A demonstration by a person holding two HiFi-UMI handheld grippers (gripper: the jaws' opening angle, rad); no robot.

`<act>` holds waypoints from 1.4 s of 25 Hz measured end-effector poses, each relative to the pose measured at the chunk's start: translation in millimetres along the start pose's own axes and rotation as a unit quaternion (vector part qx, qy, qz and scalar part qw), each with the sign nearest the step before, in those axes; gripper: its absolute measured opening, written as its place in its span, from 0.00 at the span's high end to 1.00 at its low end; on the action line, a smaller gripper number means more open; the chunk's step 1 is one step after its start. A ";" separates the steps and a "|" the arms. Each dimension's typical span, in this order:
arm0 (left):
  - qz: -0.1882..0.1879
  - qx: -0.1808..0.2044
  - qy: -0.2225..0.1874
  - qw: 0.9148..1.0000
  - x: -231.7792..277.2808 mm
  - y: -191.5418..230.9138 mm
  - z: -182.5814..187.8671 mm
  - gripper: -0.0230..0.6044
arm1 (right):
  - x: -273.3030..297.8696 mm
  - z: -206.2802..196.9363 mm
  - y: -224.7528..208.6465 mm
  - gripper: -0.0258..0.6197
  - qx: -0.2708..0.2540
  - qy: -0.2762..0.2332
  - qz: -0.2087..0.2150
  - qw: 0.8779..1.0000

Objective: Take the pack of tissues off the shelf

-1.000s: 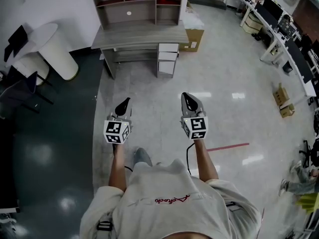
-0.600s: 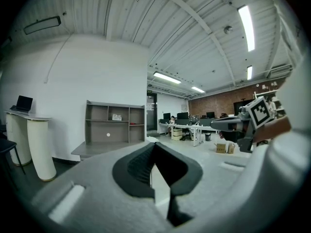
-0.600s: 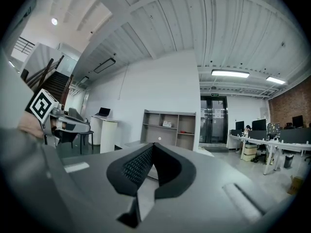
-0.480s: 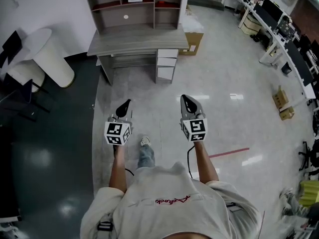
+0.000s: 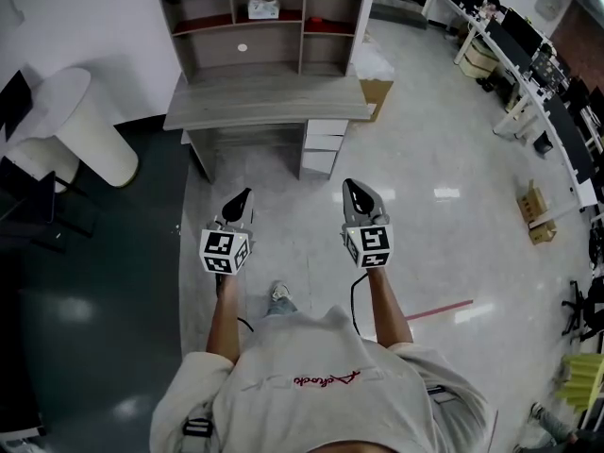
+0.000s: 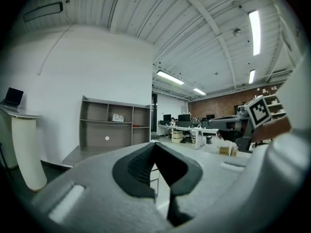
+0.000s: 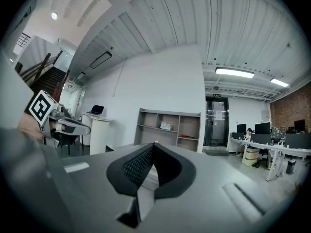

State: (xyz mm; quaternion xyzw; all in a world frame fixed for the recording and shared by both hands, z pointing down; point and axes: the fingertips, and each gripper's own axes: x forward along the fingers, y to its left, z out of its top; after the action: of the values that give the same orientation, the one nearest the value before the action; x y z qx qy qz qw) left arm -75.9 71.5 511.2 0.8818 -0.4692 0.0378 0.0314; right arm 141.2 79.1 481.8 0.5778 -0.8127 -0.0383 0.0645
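The pack of tissues [image 5: 262,8] is a small white pack on the upper middle shelf of a grey shelf-and-desk unit [image 5: 267,102], far ahead of me across the floor. It also shows as a pale pack [image 6: 117,117] in the left gripper view and as a pack [image 7: 165,126] in the right gripper view. My left gripper [image 5: 242,197] and right gripper [image 5: 351,186] are held side by side at waist height. Both point toward the shelf and stand well short of it. Each is shut, with its jaws meeting at the tips and nothing between them.
A white rounded stand [image 5: 85,111] and black chairs [image 5: 38,196] stand at the left. White drawers [image 5: 324,144] sit under the desk, with a cardboard box [image 5: 376,92] to its right. Office desks with monitors [image 5: 538,74] line the right side. A red tape line [image 5: 439,310] marks the floor.
The shelf unit has shifted in the head view and stands slightly larger, as the person steps toward it. Both grippers keep the same shut pose in front of the body.
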 end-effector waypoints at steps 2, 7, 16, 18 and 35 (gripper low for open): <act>-0.003 0.001 0.000 1.000 20.5 20.3 5.7 0.96 | 27.8 5.0 -2.7 0.95 0.000 -0.001 -0.002 1.000; -0.013 0.005 0.002 1.000 64.9 61.5 11.0 0.96 | 86.2 8.1 -8.9 0.95 0.001 -0.003 -0.008 1.000; -0.020 0.007 0.000 1.000 115.6 121.2 14.2 0.96 | 162.8 7.4 -12.9 0.95 -0.001 -0.002 -0.015 1.000; -0.022 0.007 0.000 1.000 123.3 129.0 13.0 0.96 | 173.1 5.3 -12.5 0.95 -0.001 0.000 -0.015 1.000; -0.021 0.008 0.013 1.000 167.1 161.8 -0.1 0.96 | 231.4 -11.1 -22.5 0.95 -0.001 0.009 -0.006 1.000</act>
State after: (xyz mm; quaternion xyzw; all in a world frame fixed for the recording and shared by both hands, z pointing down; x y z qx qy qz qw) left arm -117.1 -156.6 530.6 0.8911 -0.4498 0.0521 0.0311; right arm 88.9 -146.6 503.7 0.5831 -0.8084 -0.0348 0.0723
